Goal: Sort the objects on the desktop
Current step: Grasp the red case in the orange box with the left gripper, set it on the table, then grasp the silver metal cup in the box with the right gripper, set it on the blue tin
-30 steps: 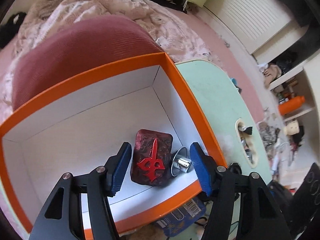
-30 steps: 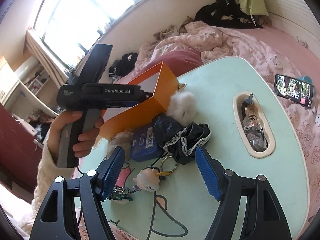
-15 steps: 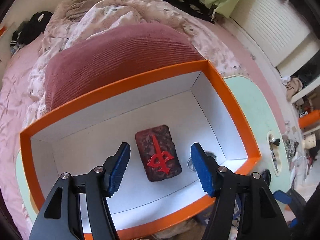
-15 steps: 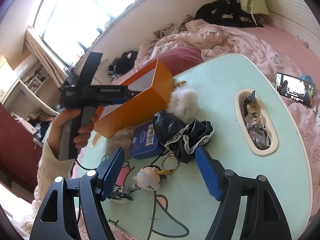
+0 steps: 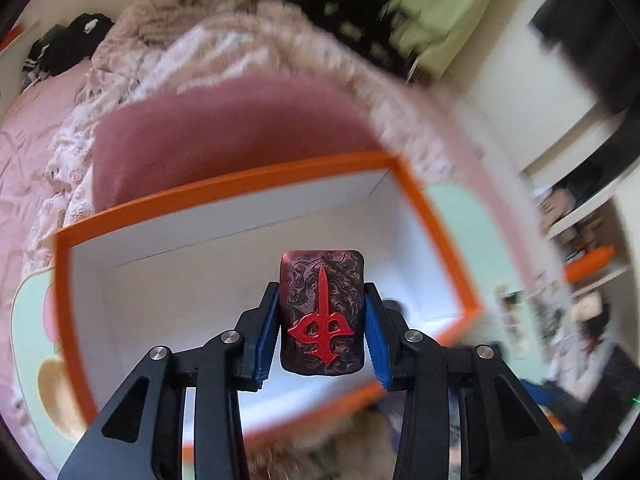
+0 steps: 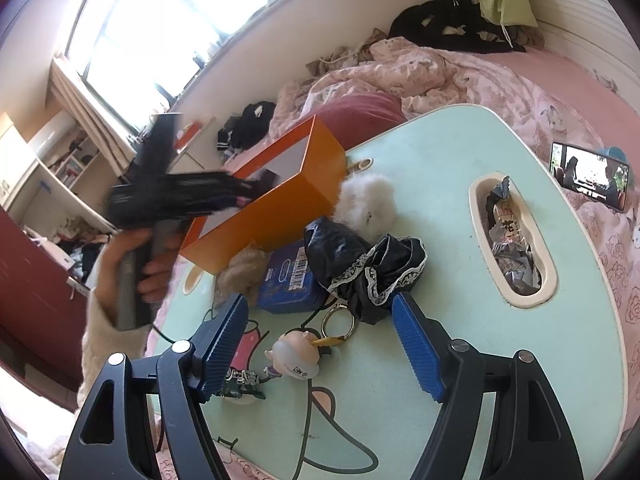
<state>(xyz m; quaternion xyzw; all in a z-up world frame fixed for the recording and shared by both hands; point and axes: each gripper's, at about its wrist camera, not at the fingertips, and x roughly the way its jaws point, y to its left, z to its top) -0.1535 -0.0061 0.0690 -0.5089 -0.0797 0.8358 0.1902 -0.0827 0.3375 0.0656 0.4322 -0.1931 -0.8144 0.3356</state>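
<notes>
The left tongs (image 5: 322,330) are closing on a dark red case (image 5: 322,312) with a raised red emblem, their blue pads on its two long sides, above the white inside of the orange box (image 5: 256,174) at the far left of the desk (image 6: 460,140). The case looks stiff, fairly light and smooth-edged, so the flat sides at mid-length seem the safest hold. The right tongs (image 6: 320,344) stand wide and empty over the near clutter: a keyring figure (image 6: 294,356), a blue tin (image 6: 288,284), black lacy cloth (image 6: 360,264) and a white fluffy ball (image 6: 366,200).

Left claw (image 5: 322,330) closing; right claw (image 6: 320,344) agape.
</notes>
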